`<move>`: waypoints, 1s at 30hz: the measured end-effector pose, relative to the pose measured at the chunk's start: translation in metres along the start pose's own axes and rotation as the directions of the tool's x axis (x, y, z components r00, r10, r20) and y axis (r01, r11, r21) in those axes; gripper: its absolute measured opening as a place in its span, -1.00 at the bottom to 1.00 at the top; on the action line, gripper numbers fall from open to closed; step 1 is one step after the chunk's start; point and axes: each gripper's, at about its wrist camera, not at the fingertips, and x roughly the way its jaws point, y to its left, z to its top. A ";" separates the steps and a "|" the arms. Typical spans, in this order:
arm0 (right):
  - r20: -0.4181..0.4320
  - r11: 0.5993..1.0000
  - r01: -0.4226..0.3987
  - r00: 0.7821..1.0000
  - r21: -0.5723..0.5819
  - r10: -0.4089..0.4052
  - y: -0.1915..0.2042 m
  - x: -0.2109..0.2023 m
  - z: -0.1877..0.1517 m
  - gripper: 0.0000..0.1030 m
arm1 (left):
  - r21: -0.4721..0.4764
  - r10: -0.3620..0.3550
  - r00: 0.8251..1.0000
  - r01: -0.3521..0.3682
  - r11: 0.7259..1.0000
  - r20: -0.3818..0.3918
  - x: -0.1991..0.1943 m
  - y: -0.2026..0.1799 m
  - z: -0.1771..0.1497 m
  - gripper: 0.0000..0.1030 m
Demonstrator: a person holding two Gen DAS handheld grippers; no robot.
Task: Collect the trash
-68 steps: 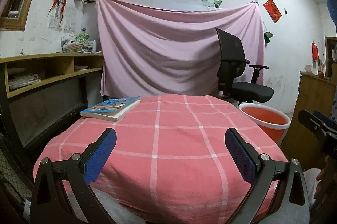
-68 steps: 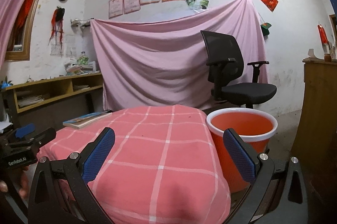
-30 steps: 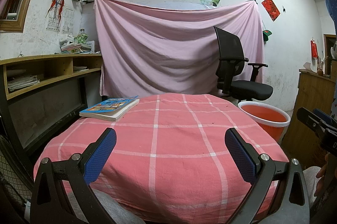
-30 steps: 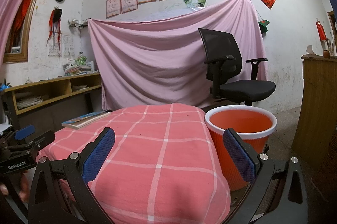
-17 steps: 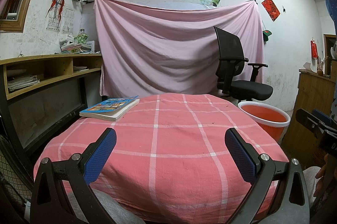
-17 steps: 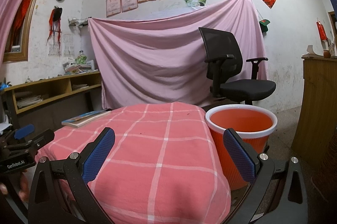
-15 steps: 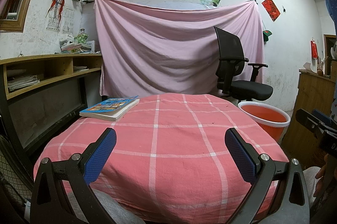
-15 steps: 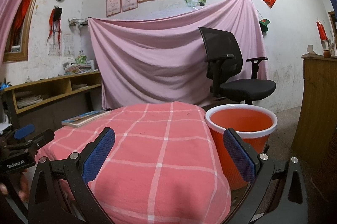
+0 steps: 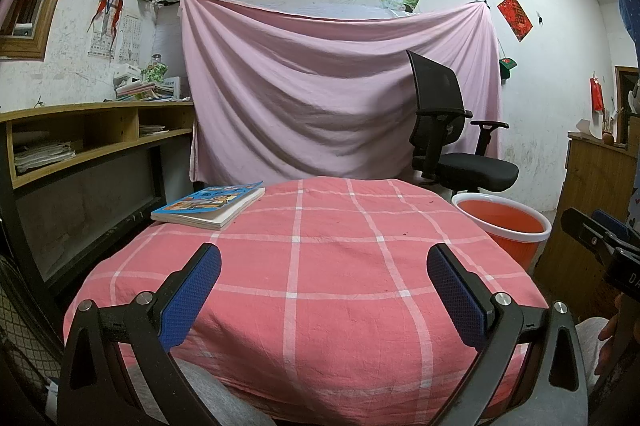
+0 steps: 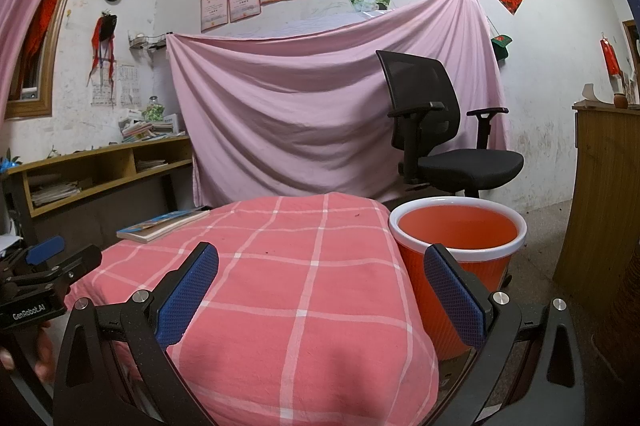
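Left wrist view: we held our left gripper point(image 9: 324, 280) with fingers apart over the checked bench point(image 9: 320, 246); our right gripper point(image 10: 320, 280) likewise gaped, empty. Beside the bench stood the orange bucket point(image 10: 456, 246); a book point(image 9: 210, 203) lay far-left.

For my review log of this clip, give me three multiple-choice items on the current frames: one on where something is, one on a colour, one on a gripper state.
1. Where does the book lie?
A. far left of the table
B. in the bucket
C. on the chair

2. What colour is the bucket?
A. blue with a black rim
B. orange-red with a white rim
C. green all over

3. How does the left gripper stand?
A. shut on the book
B. shut on nothing
C. open, holding nothing

Key: 1 A, it rests on the checked tablecloth; 2 B, seen beside the table; 3 C, the blue pads are wide apart.
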 end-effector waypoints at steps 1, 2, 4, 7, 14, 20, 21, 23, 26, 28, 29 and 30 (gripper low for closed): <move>0.000 1.000 0.000 1.000 0.000 0.000 0.000 0.000 0.000 1.00 | 0.000 0.000 1.000 0.000 1.000 0.000 0.000 0.000 0.000 0.96; 0.000 1.000 0.000 1.000 0.000 0.000 0.000 0.000 0.001 1.00 | 0.000 0.000 1.000 0.000 1.000 0.000 0.000 0.000 0.000 0.96; -0.001 1.000 0.000 1.000 0.000 0.000 0.000 0.000 0.000 1.00 | -0.001 0.000 1.000 0.000 1.000 0.000 0.000 0.000 0.000 0.96; 0.000 1.000 0.000 1.000 0.000 0.000 0.000 0.000 0.001 1.00 | -0.001 0.000 1.000 0.000 1.000 0.000 -0.001 0.000 0.000 0.96; 0.000 1.000 0.001 1.000 0.000 -0.001 0.000 0.000 0.001 1.00 | -0.001 0.000 1.000 0.000 1.000 0.000 -0.001 0.000 0.000 0.96; -0.001 1.000 -0.001 1.000 0.000 0.001 -0.001 0.000 0.002 1.00 | -0.001 0.000 1.000 0.000 1.000 0.000 -0.001 0.000 0.000 0.96; -0.002 1.000 -0.001 1.000 -0.001 0.001 -0.001 0.000 0.002 1.00 | -0.001 0.000 1.000 0.000 1.000 0.000 -0.001 -0.001 0.000 0.96; -0.001 1.000 -0.001 1.000 0.000 0.001 -0.001 0.000 0.002 1.00 | -0.001 0.001 1.000 -0.001 1.000 0.000 -0.001 -0.001 0.000 0.96; 0.000 1.000 0.000 1.000 0.001 0.000 -0.002 -0.001 0.000 1.00 | -0.002 0.001 1.000 -0.001 1.000 0.000 0.000 -0.002 0.000 0.96; -0.002 1.000 0.000 1.000 0.000 0.000 -0.002 0.000 0.001 1.00 | -0.002 0.001 1.000 -0.001 1.000 0.000 -0.001 -0.001 0.000 0.96; -0.002 1.000 0.000 1.000 0.001 0.000 -0.003 0.000 0.000 1.00 | -0.002 0.001 1.000 -0.001 1.000 0.000 -0.001 -0.001 0.000 0.96; -0.002 1.000 -0.001 1.000 0.001 0.001 -0.003 0.000 0.000 1.00 | -0.003 0.001 1.000 -0.001 1.000 -0.001 0.000 -0.002 0.000 0.96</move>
